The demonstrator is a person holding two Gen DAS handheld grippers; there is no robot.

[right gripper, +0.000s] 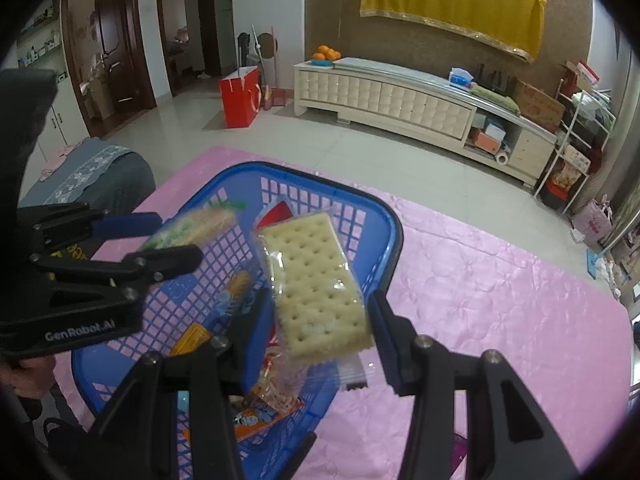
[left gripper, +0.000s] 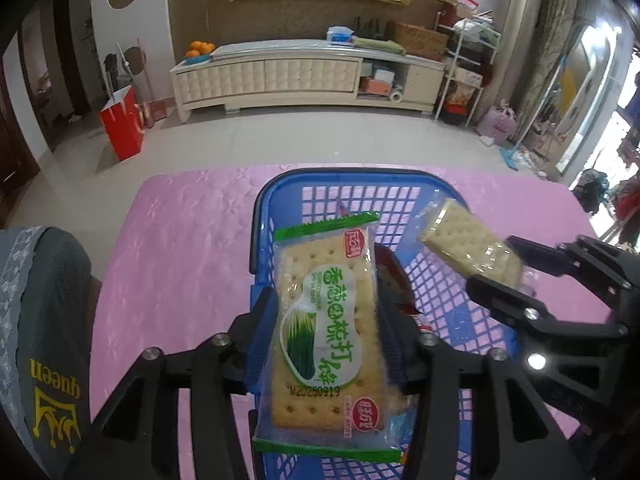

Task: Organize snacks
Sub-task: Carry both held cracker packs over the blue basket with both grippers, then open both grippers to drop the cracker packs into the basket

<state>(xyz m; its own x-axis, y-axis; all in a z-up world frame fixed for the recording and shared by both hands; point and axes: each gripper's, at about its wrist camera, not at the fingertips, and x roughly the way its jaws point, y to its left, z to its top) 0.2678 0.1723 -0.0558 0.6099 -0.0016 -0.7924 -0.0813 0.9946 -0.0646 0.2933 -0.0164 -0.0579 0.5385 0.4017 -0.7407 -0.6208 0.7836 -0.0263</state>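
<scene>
Left tool (left gripper: 326, 316): jaws around 1 green-printed cracker packet (left gripper: 326, 320), held over the basket; whether the pads press it, cannot tell.
Right tool (right gripper: 320, 316): jaws around 1 clear cracker packet (right gripper: 316, 280), also above the basket; grip unclear.
Basket (right gripper: 384, 216): 1, blue lattice plastic, on the pink-covered bench (right gripper: 500, 300).
Inside: other snack packets (right gripper: 264, 408), orange and red, number unclear.

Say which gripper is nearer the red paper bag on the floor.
Left. The left gripper hangs over the blue basket's side nearest the red paper bag; the right gripper is farther over.
</scene>
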